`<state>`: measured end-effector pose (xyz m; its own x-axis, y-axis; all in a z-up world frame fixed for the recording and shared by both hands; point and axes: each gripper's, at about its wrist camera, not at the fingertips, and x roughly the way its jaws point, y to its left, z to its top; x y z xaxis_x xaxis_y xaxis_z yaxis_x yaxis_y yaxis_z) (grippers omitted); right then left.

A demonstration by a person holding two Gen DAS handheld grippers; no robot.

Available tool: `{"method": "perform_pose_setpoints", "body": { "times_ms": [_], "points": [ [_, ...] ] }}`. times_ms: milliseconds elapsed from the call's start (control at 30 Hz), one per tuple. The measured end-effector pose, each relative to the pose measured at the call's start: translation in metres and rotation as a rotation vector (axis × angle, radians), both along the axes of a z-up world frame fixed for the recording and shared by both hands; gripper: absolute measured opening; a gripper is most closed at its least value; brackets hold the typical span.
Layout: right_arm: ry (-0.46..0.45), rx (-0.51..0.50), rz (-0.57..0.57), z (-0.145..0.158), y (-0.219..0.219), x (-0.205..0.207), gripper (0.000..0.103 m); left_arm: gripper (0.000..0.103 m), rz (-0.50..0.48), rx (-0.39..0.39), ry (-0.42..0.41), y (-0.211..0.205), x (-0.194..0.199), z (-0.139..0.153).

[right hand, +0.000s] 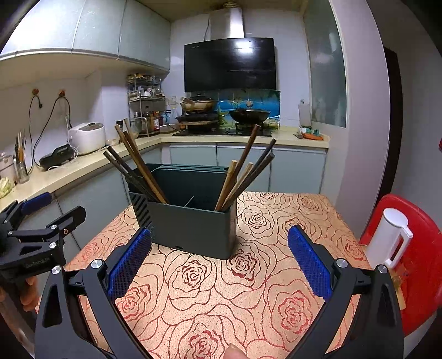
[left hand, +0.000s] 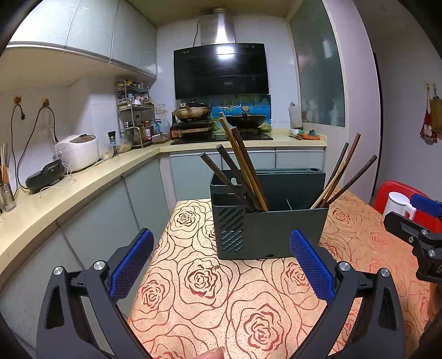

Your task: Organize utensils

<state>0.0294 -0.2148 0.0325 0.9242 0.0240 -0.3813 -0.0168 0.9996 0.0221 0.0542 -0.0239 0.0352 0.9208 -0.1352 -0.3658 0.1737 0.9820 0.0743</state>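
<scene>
a dark green rectangular plastic utensil holder [left hand: 272, 218] stands on the rose-patterned surface [left hand: 221, 298], with brown wooden chopsticks [left hand: 243, 165] leaning in its left and right end compartments. both the left hand-held gripper [left hand: 221, 265] and the right hand-held gripper [right hand: 218, 265] hover near it, jaws spread wide and released, grasping nothing.

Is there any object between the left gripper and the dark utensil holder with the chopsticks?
Nothing visible. Only bare rose-patterned tablecloth lies between the open left gripper and the utensil holder. The right gripper is off to the side, not in the path.

A small kitchen: grey-green cabinets [left hand: 83, 24], a beige L-shaped counter [left hand: 83, 176], a black range hood [left hand: 221, 70], pale walls [right hand: 364, 110], and a frosted window [left hand: 320, 74].
</scene>
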Motion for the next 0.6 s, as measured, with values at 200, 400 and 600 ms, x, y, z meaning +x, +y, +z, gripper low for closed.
{"method": "perform_pose_setpoints", "body": {
  "times_ms": [200,400,600],
  "points": [
    [-0.019,-0.004,0.015,0.0022,0.0073,-0.0048,0.096,0.096,0.006,-0.013,-0.012,0.0035,-0.0022,0.0034],
    [-0.029,-0.009,0.017,0.0035,0.0103,-0.0076,0.096,0.096,0.002,-0.009,-0.017,-0.0001,-0.0046,0.0034],
    [-0.027,-0.003,0.013,0.0035,0.011,-0.0091,0.096,0.096,-0.004,-0.007,-0.011,-0.0024,-0.0069,0.0013]
  ]
}}
